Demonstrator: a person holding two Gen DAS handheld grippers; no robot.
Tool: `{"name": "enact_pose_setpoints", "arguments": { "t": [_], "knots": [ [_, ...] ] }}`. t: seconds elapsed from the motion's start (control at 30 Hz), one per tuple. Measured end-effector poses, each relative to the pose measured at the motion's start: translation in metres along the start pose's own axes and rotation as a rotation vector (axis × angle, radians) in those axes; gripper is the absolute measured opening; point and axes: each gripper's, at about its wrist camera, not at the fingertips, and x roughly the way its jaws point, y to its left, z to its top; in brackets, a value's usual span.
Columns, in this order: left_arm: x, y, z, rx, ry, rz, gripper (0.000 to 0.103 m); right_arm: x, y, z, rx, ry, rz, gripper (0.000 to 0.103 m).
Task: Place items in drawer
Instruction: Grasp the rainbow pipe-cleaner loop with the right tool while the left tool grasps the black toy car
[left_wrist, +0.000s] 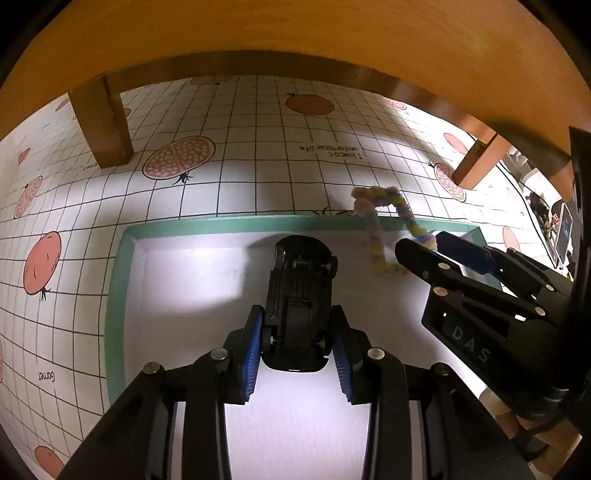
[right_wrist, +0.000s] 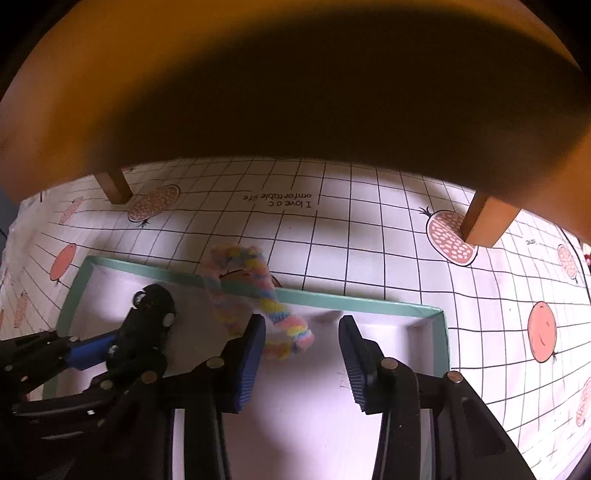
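Note:
A black toy car shows its underside over the white floor of a teal-rimmed drawer. My left gripper is shut on its near end, a blue pad against each flank. A pastel fuzzy twisted strand hangs over the drawer's far rim, its lower loop inside. In the right wrist view the strand lies against the left pad of my right gripper, whose jaws stand apart with a wide gap to the other pad. The car and left gripper sit at the left there.
A wooden piece of furniture overhangs the scene, with legs standing on a grid-patterned sheet with fruit prints. My right gripper reaches in close beside the car. Cluttered items lie at the far right.

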Motion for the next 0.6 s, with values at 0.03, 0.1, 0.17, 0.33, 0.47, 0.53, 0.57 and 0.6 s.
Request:
{"name": "enact_pose_setpoints", "arguments": {
  "t": [0.03, 0.1, 0.17, 0.33, 0.47, 0.53, 0.57, 0.6],
  "knots": [
    [0.0002, 0.0, -0.0003, -0.002, 0.002, -0.003, 0.036, 0.0006, 0.001, 0.0004, -0.005, -0.003, -0.002, 0.044],
    [-0.0001, -0.0004, -0.0002, 0.001, 0.001, -0.003, 0.036, 0.001, 0.0042, 0.0015, -0.024, -0.014, -0.018, 0.041],
    [-0.0002, 0.0004, 0.0001, -0.003, 0.001, -0.006, 0.036, 0.0021, 0.0062, 0.0019, -0.033, -0.019, -0.032, 0.032],
    [-0.001, 0.0005, -0.0003, -0.008, 0.002, -0.005, 0.036, 0.0044, 0.0081, 0.0013, -0.036, -0.008, -0.022, 0.015],
    [-0.0011, 0.0017, 0.0003, -0.015, 0.003, -0.01, 0.036, 0.0023, 0.0069, 0.0002, -0.021, 0.003, 0.001, 0.014],
    [-0.0016, 0.0025, 0.0, -0.02, 0.005, -0.007, 0.036, 0.0017, 0.0058, -0.0008, -0.01, 0.009, 0.007, 0.013],
    [-0.0018, 0.0026, -0.0003, -0.022, 0.006, -0.005, 0.036, 0.001, 0.0047, -0.001, -0.001, 0.011, 0.013, 0.013],
    [-0.0022, 0.0034, -0.0007, -0.025, 0.007, -0.003, 0.036, -0.0003, 0.0037, -0.0011, 0.008, 0.01, 0.018, 0.013]
  ]
}}
